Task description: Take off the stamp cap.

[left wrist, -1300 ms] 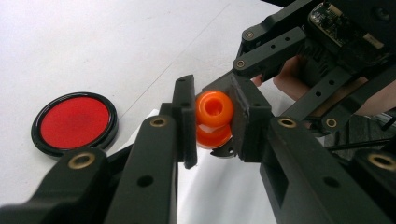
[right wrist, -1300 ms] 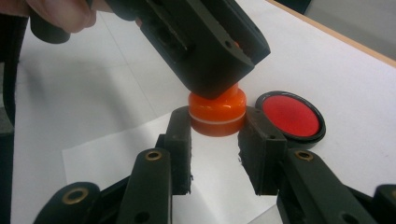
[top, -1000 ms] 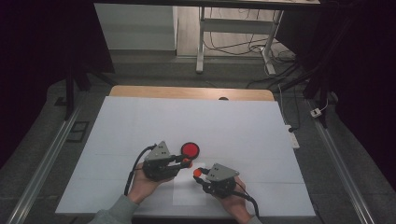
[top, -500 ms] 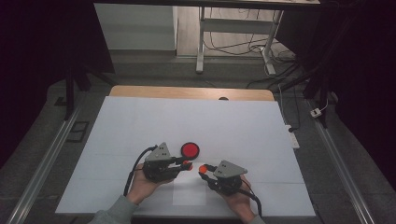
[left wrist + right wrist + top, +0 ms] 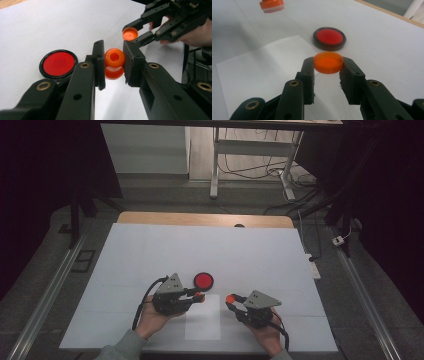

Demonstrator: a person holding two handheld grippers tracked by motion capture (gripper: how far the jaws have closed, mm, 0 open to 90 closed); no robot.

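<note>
A small round orange plastic stamp body (image 5: 114,63) with a hole in its top is lifted above the white table, held upright. Its flat orange plastic cap (image 5: 328,62) (a shallow disc) is held apart from it, above a white paper sheet.

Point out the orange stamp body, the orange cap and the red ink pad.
orange stamp body (image 5: 114,58), left gripper view, rounded top.
orange cap (image 5: 328,62), right gripper view, flat top face.
red ink pad (image 5: 203,280), high view, red centre.
</note>
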